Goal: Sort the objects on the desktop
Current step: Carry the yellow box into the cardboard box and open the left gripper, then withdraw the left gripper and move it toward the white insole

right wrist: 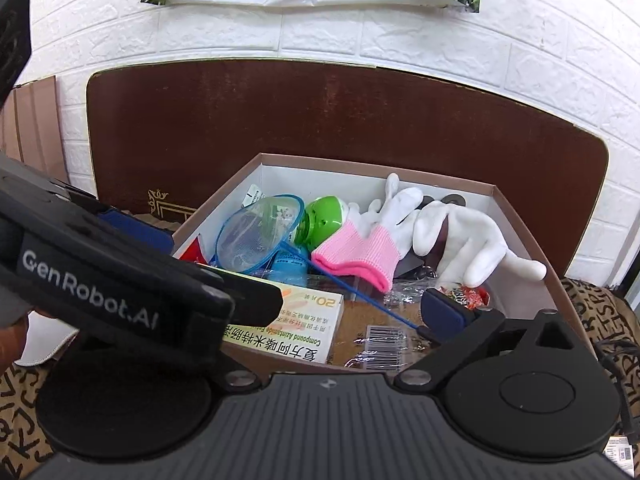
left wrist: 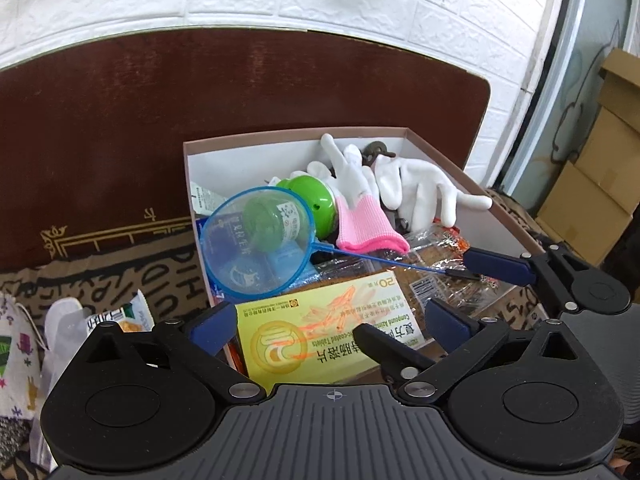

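Observation:
An open cardboard box (left wrist: 492,204) (right wrist: 520,216) holds a blue hand net (left wrist: 256,240) (right wrist: 256,236), a green round toy (left wrist: 316,200) (right wrist: 324,218), white gloves with pink cuffs (left wrist: 360,216) (right wrist: 360,252) and snack packets. My left gripper (left wrist: 332,320) stands open around a yellow medicine box (left wrist: 320,332) (right wrist: 296,328) at the box's near end; contact is unclear. My right gripper (right wrist: 348,312) is over the box's near right. One blue finger (left wrist: 500,264) (right wrist: 444,314) touches the net's handle end. Its other finger is hidden behind the left gripper.
A dark wooden board (left wrist: 100,128) (right wrist: 360,120) leans against the white brick wall behind the box. A patterned cloth (left wrist: 120,276) covers the table. A cloth pouch (left wrist: 16,356) and packets (left wrist: 124,316) lie at the left. Cardboard boxes (left wrist: 600,160) stand at the right.

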### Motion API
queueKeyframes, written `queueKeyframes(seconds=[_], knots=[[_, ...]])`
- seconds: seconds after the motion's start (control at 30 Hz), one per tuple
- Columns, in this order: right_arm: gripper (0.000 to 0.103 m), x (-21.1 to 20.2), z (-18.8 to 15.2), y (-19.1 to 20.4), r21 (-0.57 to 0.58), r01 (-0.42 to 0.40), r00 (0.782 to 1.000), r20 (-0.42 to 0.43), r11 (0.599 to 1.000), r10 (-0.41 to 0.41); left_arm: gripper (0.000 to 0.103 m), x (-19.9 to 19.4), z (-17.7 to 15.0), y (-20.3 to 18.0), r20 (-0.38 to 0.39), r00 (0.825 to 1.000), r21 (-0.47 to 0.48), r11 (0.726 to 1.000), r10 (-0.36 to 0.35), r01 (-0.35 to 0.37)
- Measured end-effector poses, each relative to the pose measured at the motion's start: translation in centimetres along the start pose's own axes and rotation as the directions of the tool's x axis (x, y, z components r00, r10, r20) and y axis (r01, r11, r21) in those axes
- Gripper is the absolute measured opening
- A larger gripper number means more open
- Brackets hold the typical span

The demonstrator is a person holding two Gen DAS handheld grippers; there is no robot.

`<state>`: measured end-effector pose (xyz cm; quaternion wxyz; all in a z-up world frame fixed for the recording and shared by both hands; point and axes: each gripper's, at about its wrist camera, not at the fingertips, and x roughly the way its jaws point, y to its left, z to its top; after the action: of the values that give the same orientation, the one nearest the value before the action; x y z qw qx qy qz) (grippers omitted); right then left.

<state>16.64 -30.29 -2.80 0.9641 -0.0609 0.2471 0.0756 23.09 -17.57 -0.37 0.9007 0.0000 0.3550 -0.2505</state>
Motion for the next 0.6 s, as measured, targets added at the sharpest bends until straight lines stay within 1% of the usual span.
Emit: queueKeyframes(seconds=[0.13,0.33,0.43,0.53,0.6], knots=[[0.101,-0.7,0.2,0.4,0.012,-0.004,1.000,0.003,1.000,0.004,0.103,-1.1,-0.3,0.2,0.022,1.000,-0.025,1.000,0.007,-0.007],[0.102,-2.8,0.6,1.3,0.032,-0.001,1.000,0.030,0.999,0.000,0.103,-3.9,-1.3,0.2,0.061,0.996,-0.053,0.997,0.058,-0.055],[0.102,-4.1,0.6,2.2,0.035,0.004,0.999,0.047,0.999,-0.006,0.103,-5.7,-2.1,0.0,0.086,0.992,-0.058,0.994,0.097,-0.092],[0.103,-5.4,0.3,3.3,0.041,0.004,0.998,0.067,0.999,-0.007,0.103,-7.5,-3.0,-0.3,0.108,0.982,-0.051,0.988,0.153,-0.148],[0.103,-6.4,0.1,4.2,0.041,-0.002,0.997,0.080,0.999,-0.002,0.103,-8.7,-3.7,-0.5,0.122,0.978,-0.047,0.985,0.169,-0.164]])
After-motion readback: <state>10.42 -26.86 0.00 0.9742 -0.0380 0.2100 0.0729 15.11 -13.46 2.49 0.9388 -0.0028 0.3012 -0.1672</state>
